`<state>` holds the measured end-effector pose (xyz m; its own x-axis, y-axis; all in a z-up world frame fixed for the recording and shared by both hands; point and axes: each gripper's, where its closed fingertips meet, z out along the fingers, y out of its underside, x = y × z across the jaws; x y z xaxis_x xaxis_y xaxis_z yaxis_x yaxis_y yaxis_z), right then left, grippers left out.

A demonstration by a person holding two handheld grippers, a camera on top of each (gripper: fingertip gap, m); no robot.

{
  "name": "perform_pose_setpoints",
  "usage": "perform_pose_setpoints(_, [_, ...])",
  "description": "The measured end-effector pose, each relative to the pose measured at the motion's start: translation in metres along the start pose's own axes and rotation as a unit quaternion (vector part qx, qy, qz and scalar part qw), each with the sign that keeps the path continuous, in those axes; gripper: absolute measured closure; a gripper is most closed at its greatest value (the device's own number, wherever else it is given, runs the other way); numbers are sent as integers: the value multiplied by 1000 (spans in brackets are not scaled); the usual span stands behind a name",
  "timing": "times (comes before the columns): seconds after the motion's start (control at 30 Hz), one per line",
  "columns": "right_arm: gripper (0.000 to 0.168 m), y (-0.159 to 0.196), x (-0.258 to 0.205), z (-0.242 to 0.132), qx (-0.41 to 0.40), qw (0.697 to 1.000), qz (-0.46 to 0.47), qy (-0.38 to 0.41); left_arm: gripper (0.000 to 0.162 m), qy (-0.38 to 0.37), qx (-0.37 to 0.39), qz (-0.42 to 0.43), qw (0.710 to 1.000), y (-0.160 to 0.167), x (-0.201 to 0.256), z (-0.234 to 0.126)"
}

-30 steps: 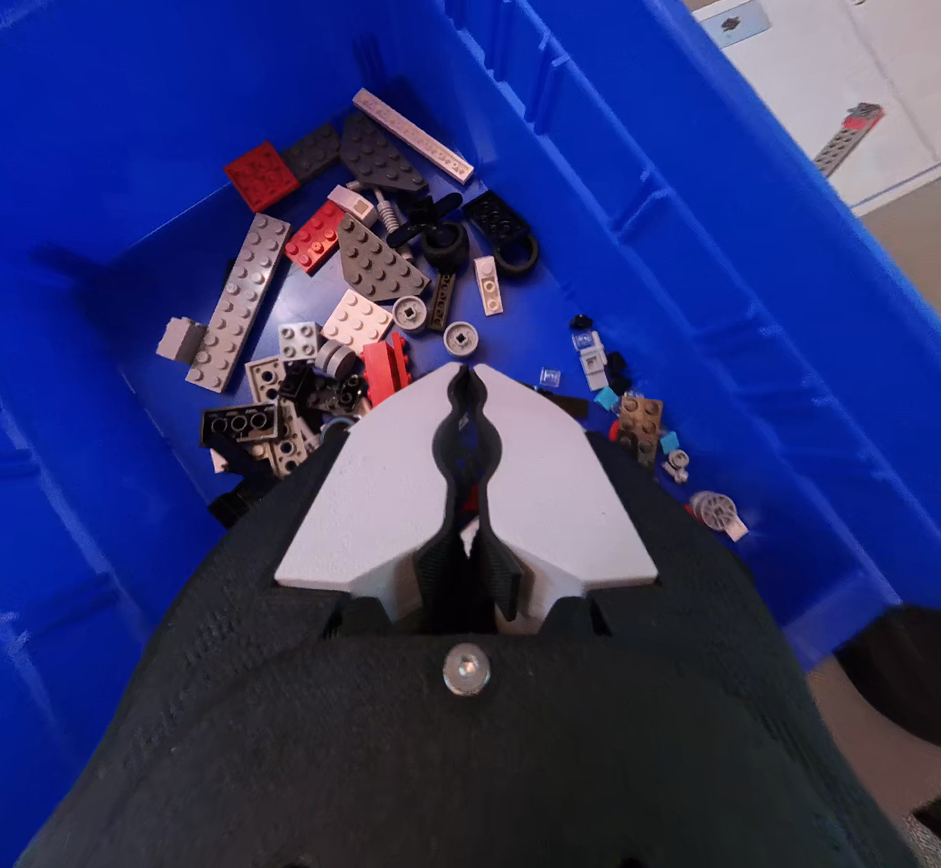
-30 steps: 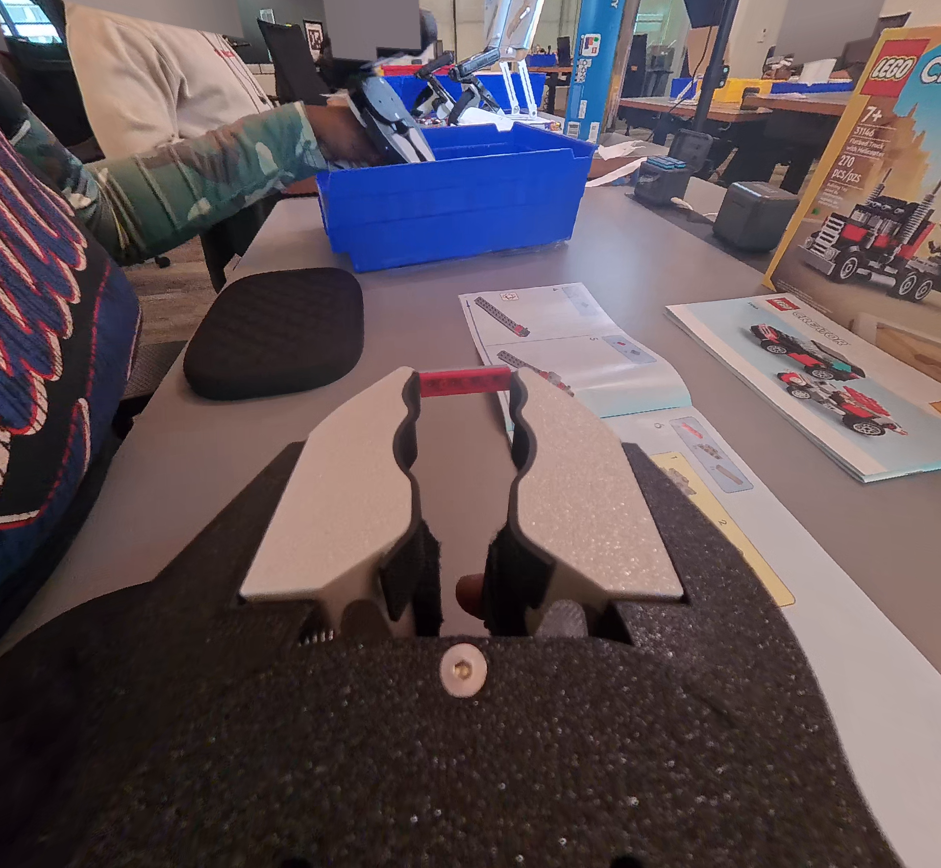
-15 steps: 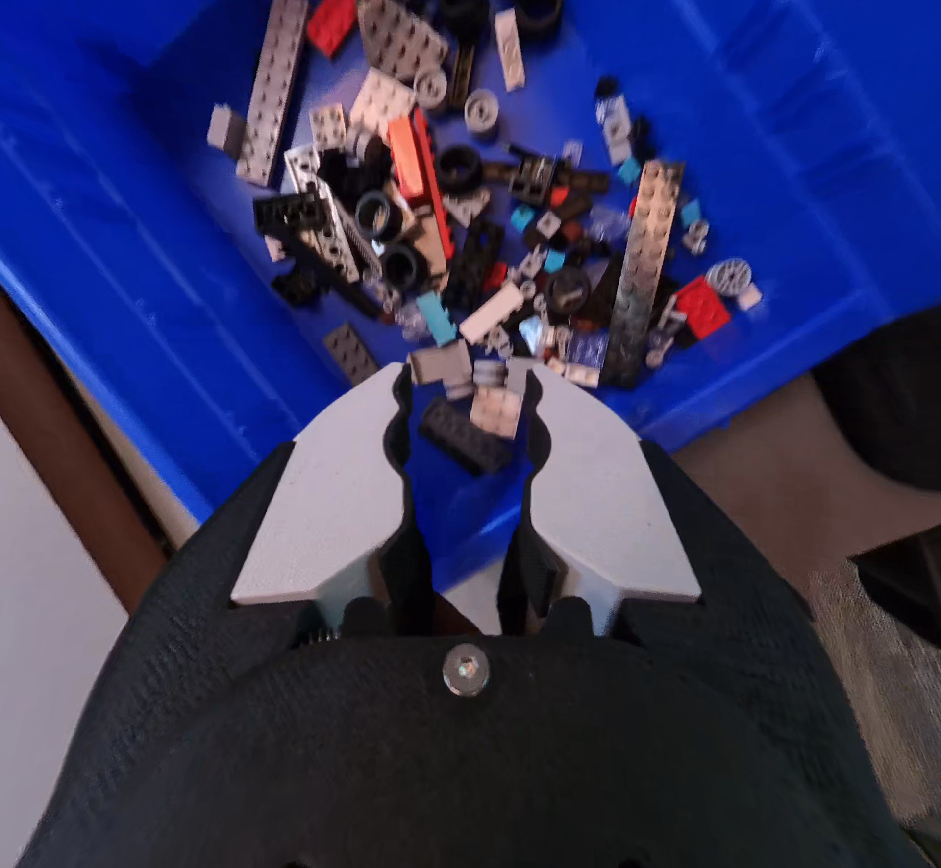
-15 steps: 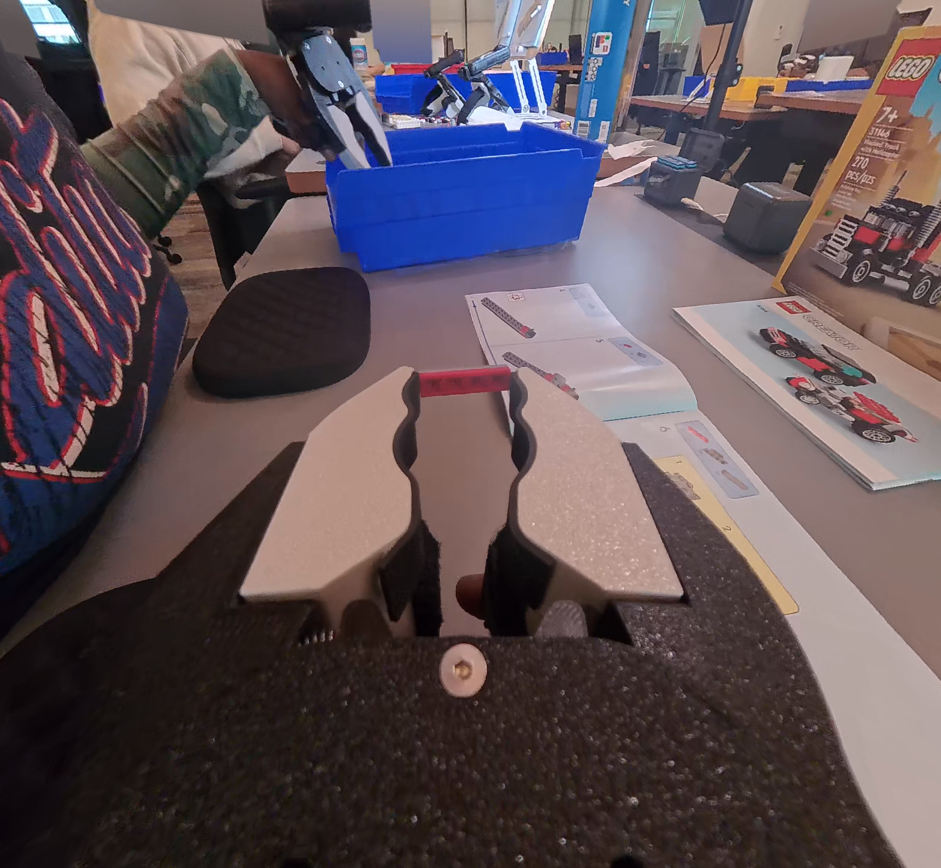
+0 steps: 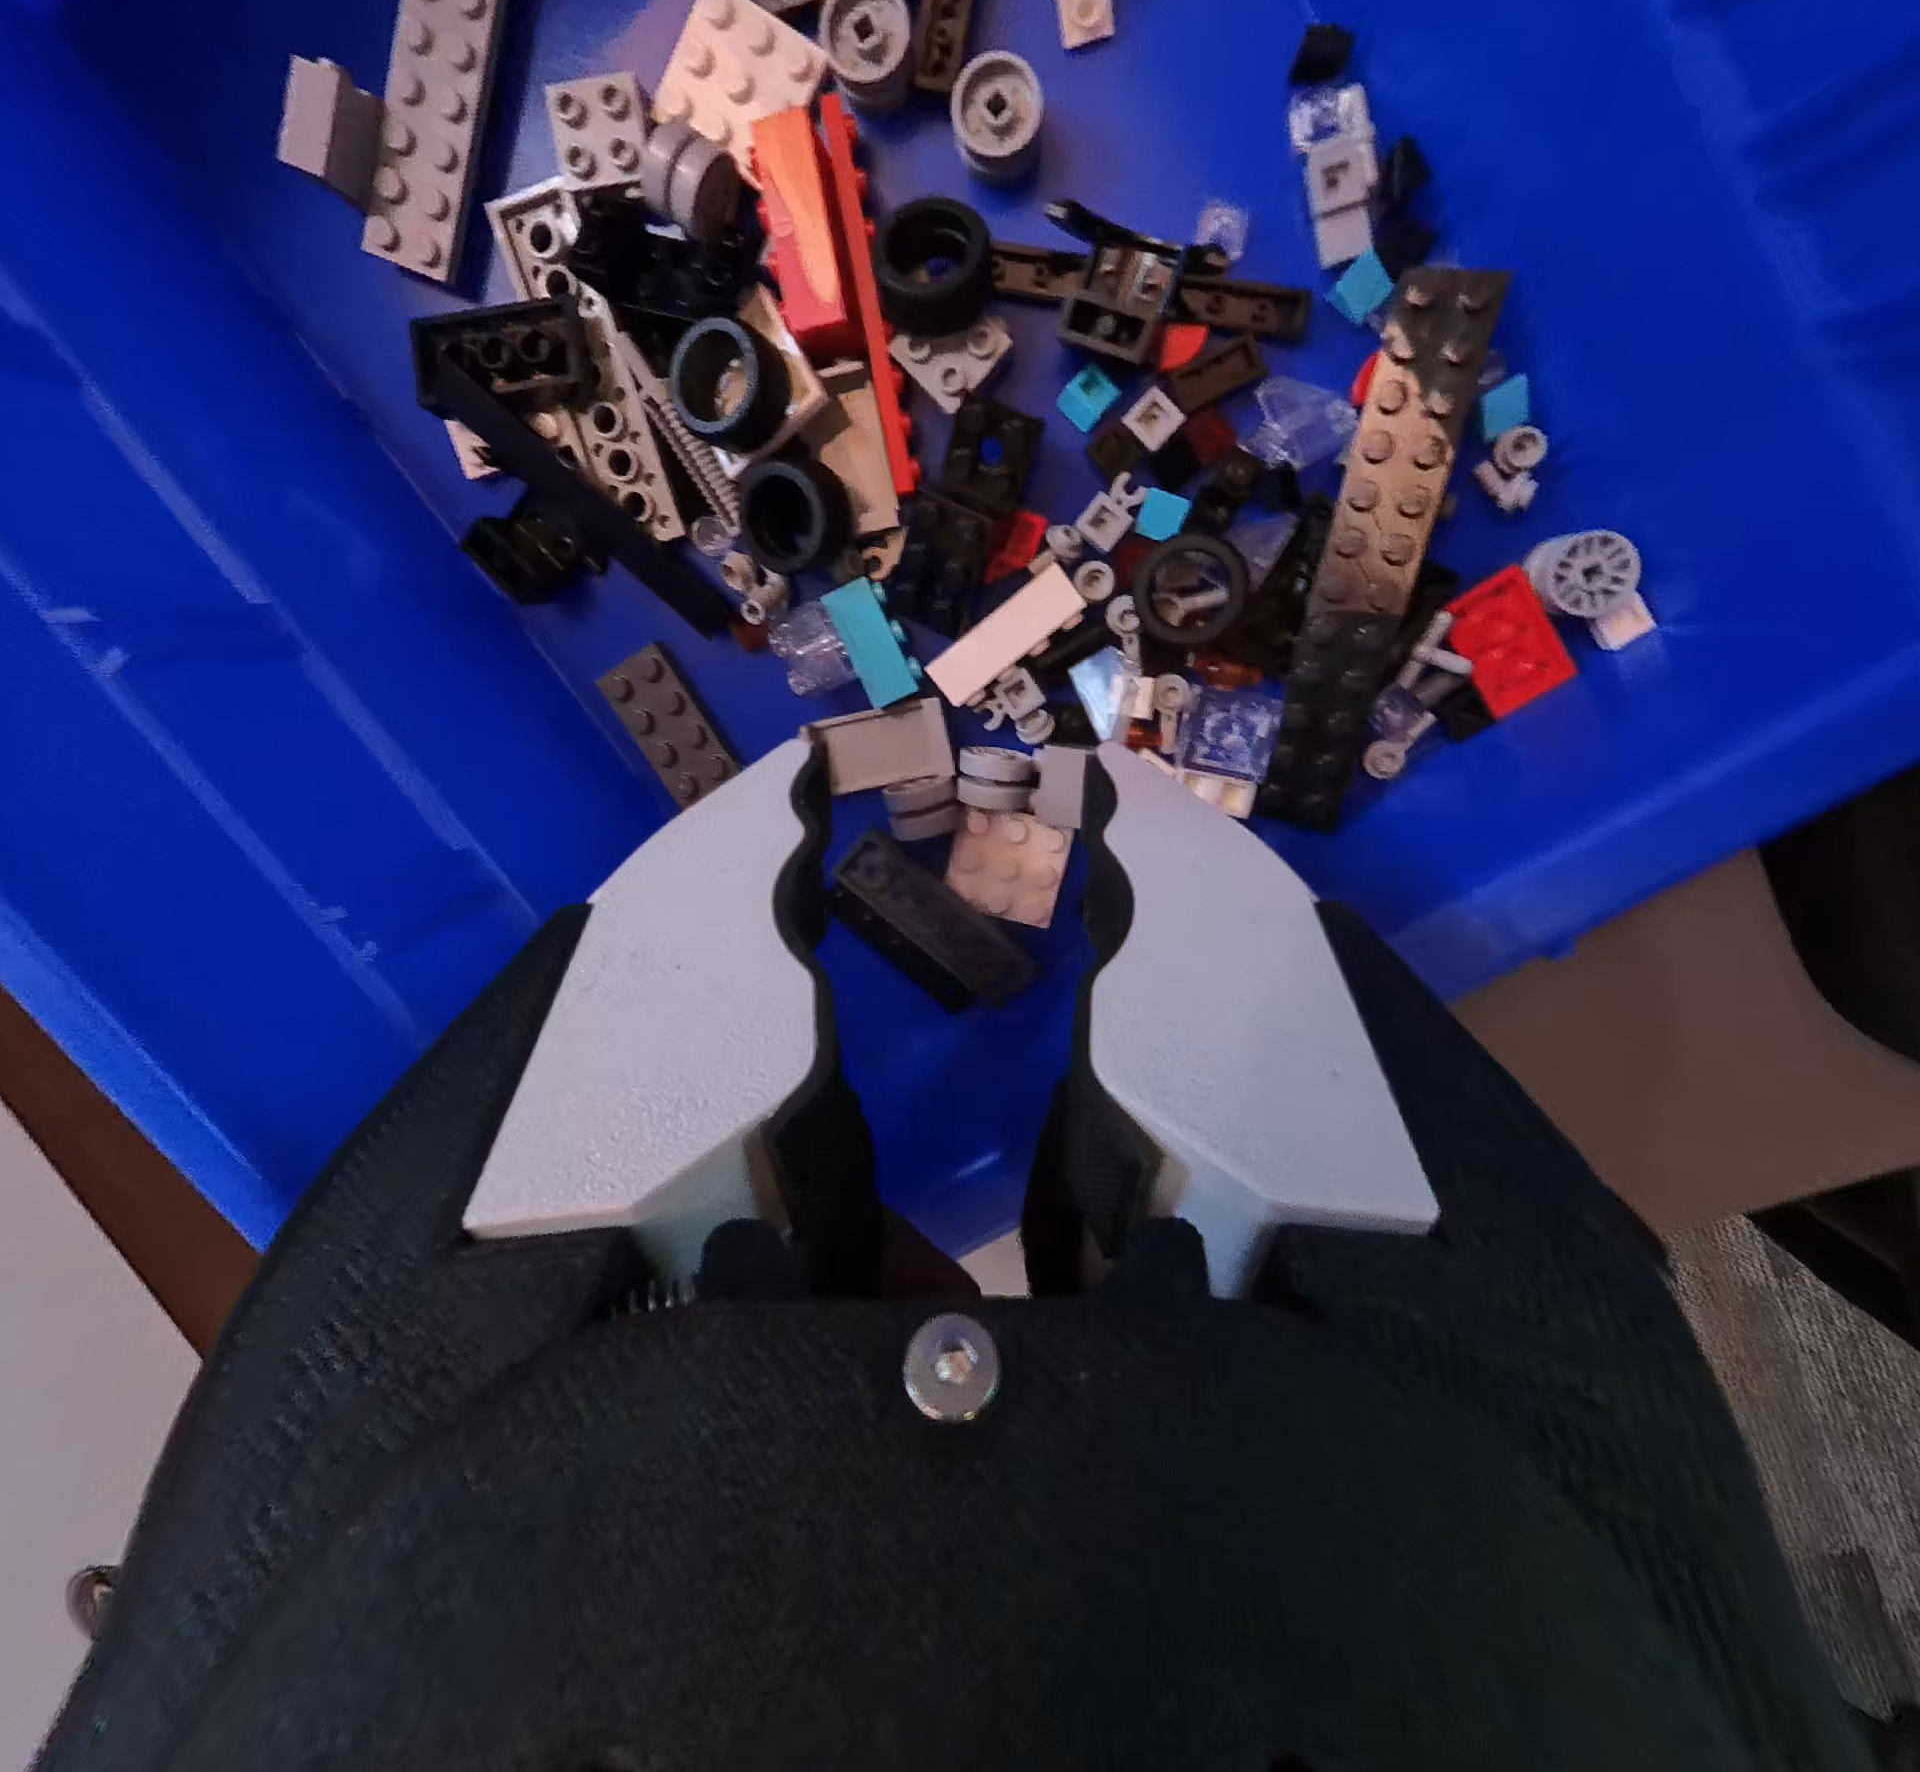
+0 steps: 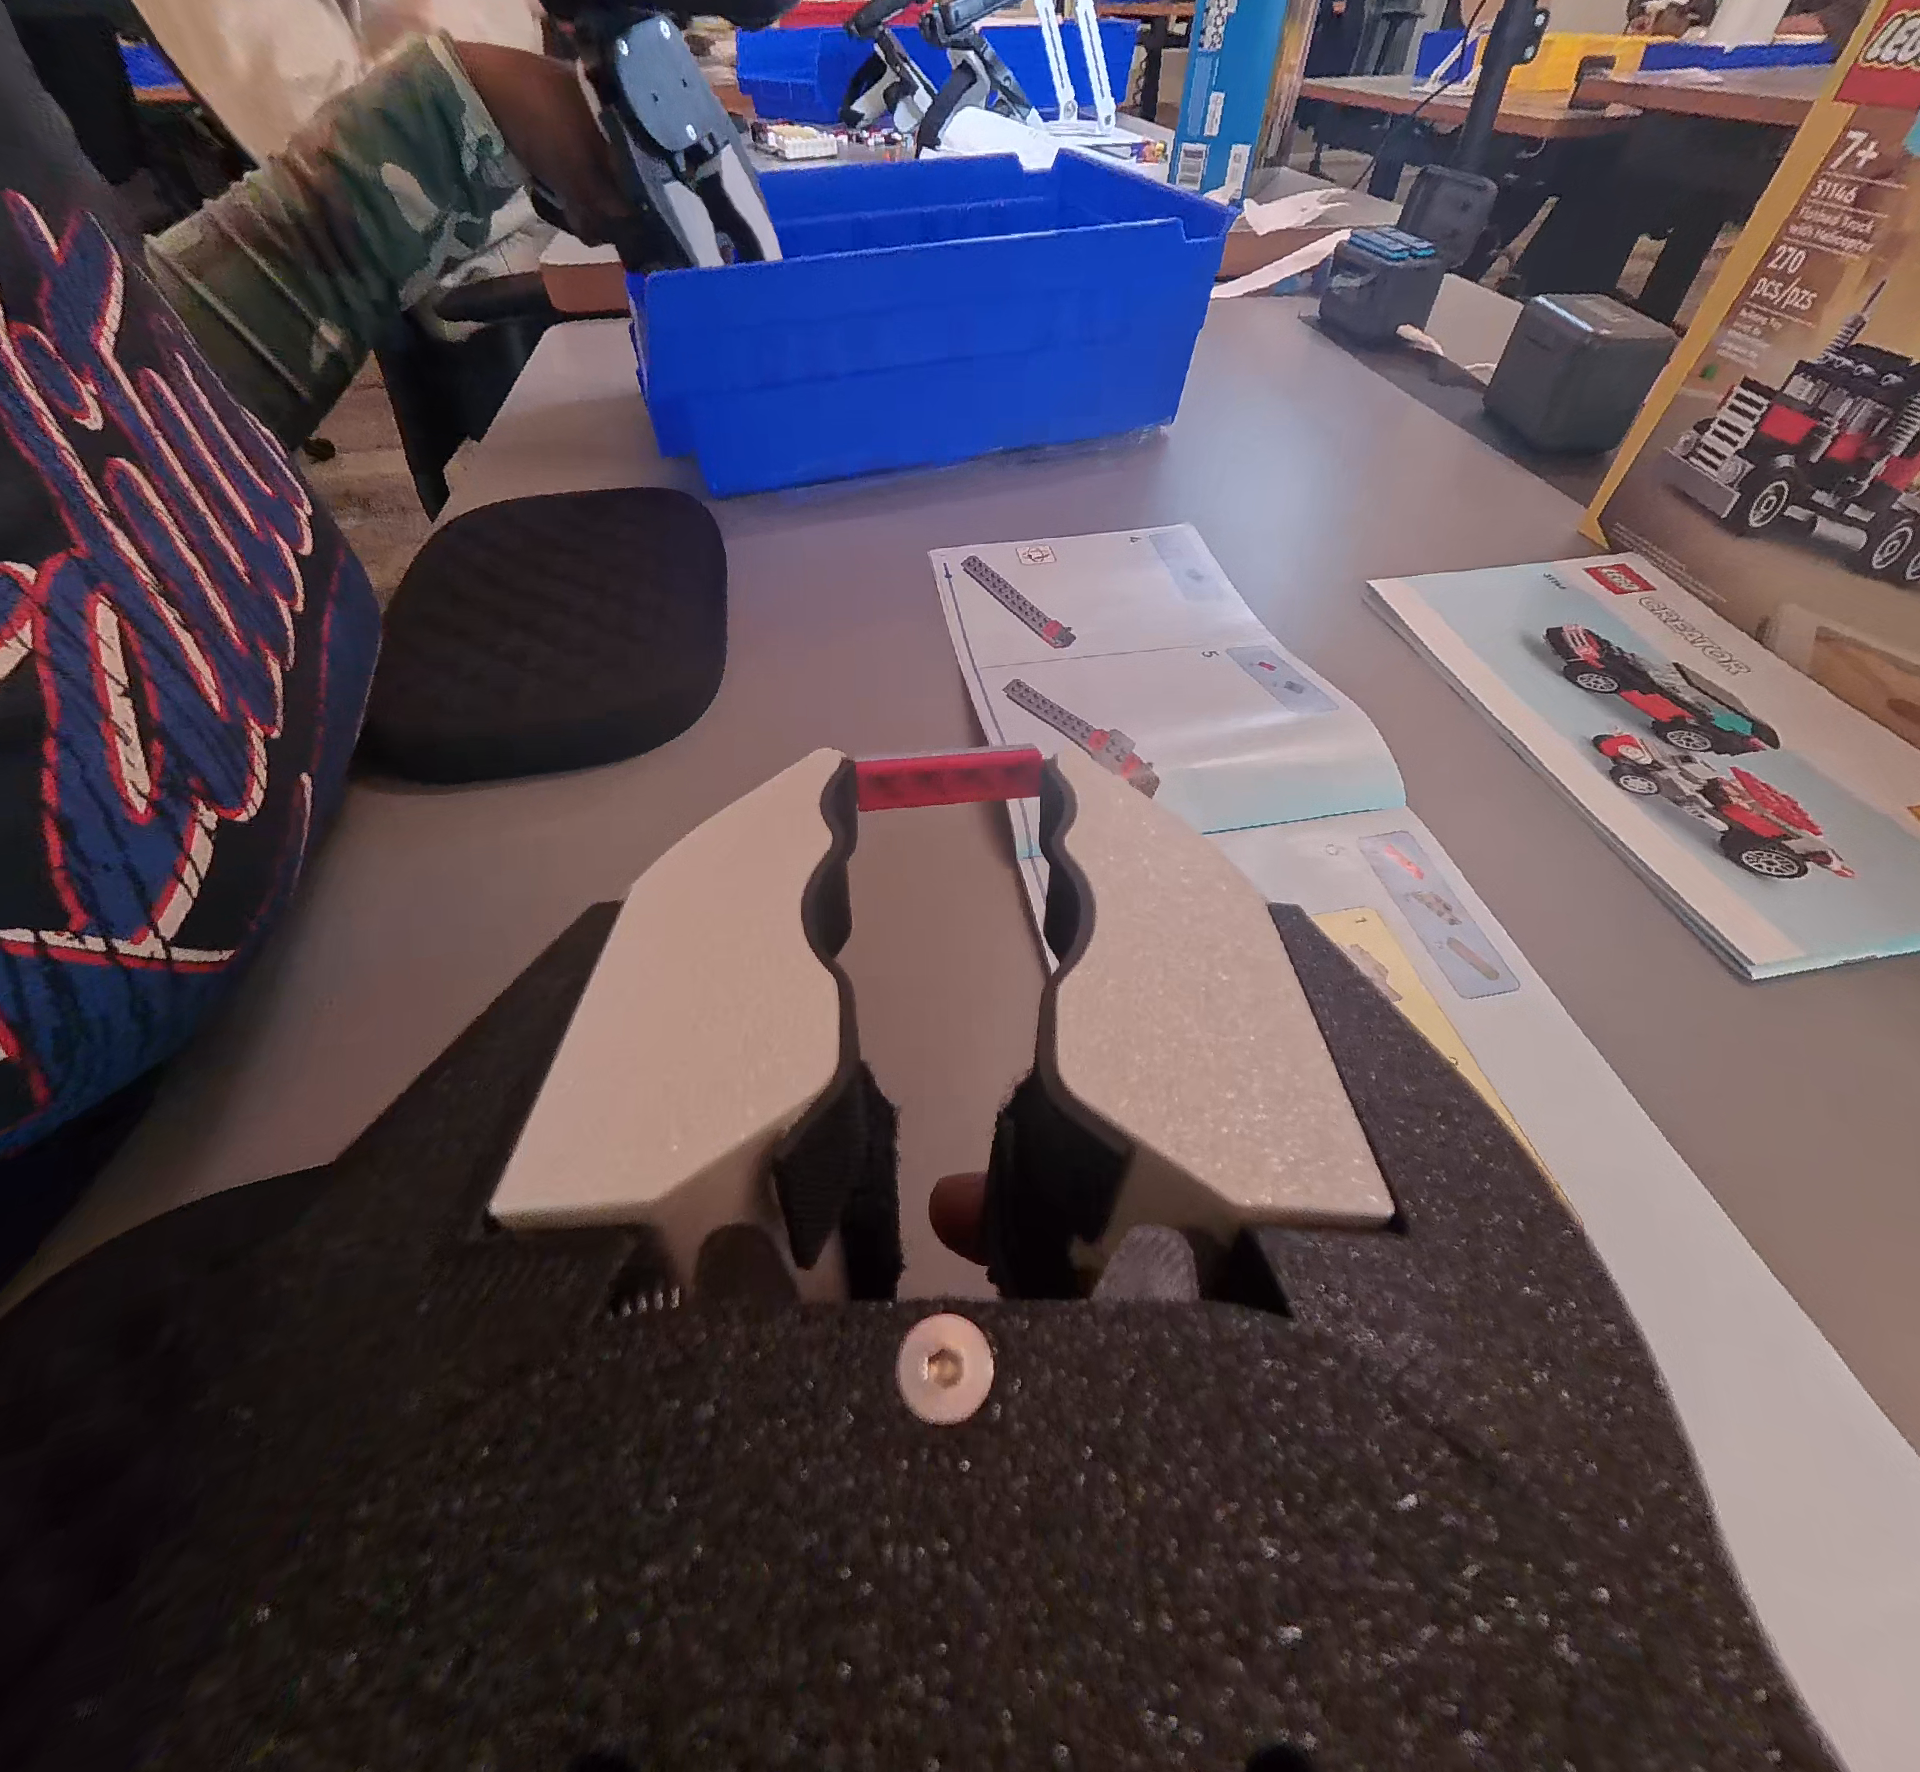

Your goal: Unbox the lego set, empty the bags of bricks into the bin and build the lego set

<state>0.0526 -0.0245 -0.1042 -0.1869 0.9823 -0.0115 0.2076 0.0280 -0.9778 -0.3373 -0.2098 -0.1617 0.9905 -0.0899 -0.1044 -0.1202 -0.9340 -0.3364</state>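
The blue bin (image 5: 260,683) holds a loose pile of bricks: a long grey plate (image 5: 442,49), a red piece (image 5: 821,236), black tyres (image 5: 930,262), a long dark plate (image 5: 1382,517) and a red square plate (image 5: 1507,642). My left gripper (image 5: 951,766) is open and empty above the pile's near end. A black brick (image 5: 925,912) and a light grey plate (image 5: 1013,865) lie below its gap. My right gripper (image 6: 948,780) is shut on a small red brick (image 6: 948,777) above the grey table (image 6: 831,579). The right wrist view shows the bin (image 6: 914,351) and the left gripper (image 6: 717,205) at its left rim.
An open instruction booklet (image 6: 1143,673) lies just right of my right gripper, with a second booklet (image 6: 1683,746) farther right. The set's box (image 6: 1808,351) stands at the right edge. A black pad (image 6: 551,631) lies left. A person's sleeve (image 6: 343,205) reaches to the bin. Across from one pair of fingers to the other is roughly 45 cm.
My left gripper was shut low among the bricks; it has opened and drawn back toward the bin's near wall. My right gripper still holds the red brick in the same place.
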Motion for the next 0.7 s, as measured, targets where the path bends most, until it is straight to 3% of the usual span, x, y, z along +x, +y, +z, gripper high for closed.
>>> perform_pose_setpoints(0.4, [135, 2, 0, 9, -38, 999, 2, 1, 115, -14, 56, -15, 998, -15, 4, -7])
perform_pose_setpoints(0.7, [135, 2, -5, 15, -43, 999, -2, -16, 116, 50, 145, 45, 987, -34, 29, -10])
